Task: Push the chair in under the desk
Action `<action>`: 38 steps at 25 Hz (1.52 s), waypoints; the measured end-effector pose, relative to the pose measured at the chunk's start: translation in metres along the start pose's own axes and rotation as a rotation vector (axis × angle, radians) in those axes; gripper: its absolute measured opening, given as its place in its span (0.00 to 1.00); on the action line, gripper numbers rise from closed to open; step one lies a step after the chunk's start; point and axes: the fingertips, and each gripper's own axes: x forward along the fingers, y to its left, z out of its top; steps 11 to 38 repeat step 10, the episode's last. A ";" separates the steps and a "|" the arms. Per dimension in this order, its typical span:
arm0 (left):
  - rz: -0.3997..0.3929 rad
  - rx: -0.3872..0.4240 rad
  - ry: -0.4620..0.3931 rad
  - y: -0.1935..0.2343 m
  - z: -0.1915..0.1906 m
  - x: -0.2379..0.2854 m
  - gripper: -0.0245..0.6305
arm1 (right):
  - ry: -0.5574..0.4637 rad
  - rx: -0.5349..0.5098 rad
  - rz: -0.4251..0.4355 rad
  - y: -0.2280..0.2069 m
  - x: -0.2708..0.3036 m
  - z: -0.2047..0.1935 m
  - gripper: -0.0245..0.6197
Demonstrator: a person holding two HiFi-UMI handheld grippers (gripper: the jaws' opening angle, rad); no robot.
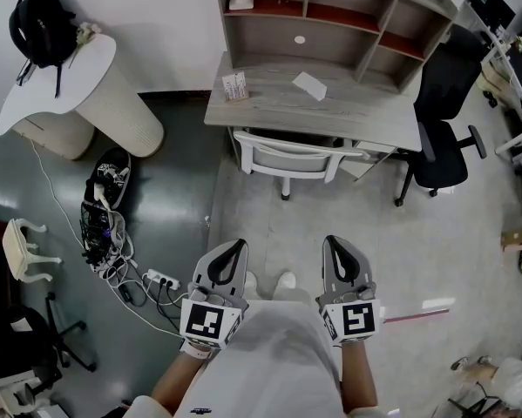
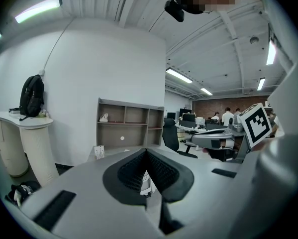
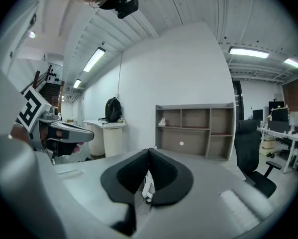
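Head view shows the chair (image 1: 288,157) tucked under the counter (image 1: 348,111), as the task wants; your left tongs (image 1: 233,249) and right tongs (image 1: 336,247), well back from it, are closed and empty.

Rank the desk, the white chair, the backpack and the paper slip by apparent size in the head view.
1. desk, largest
2. white chair, partly hidden under the desk
3. backpack
4. paper slip, smallest

A chair (image 1: 288,158) stood at the front edge of the desk (image 1: 269,103), shelves (image 1: 269,37) along the desk's back, an office chair (image 1: 444,120) to its right, a backpack (image 1: 41,29) on a counter (image 1: 69,72) to its left.
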 end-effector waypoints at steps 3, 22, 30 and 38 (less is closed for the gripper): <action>0.000 0.002 0.001 -0.001 0.002 -0.002 0.05 | 0.004 0.000 0.002 0.000 -0.002 -0.001 0.05; 0.017 -0.017 0.001 0.001 -0.003 -0.004 0.05 | 0.001 -0.008 0.011 0.000 -0.001 0.000 0.05; 0.017 -0.017 0.001 0.001 -0.003 -0.004 0.05 | 0.001 -0.008 0.011 0.000 -0.001 0.000 0.05; 0.017 -0.017 0.001 0.001 -0.003 -0.004 0.05 | 0.001 -0.008 0.011 0.000 -0.001 0.000 0.05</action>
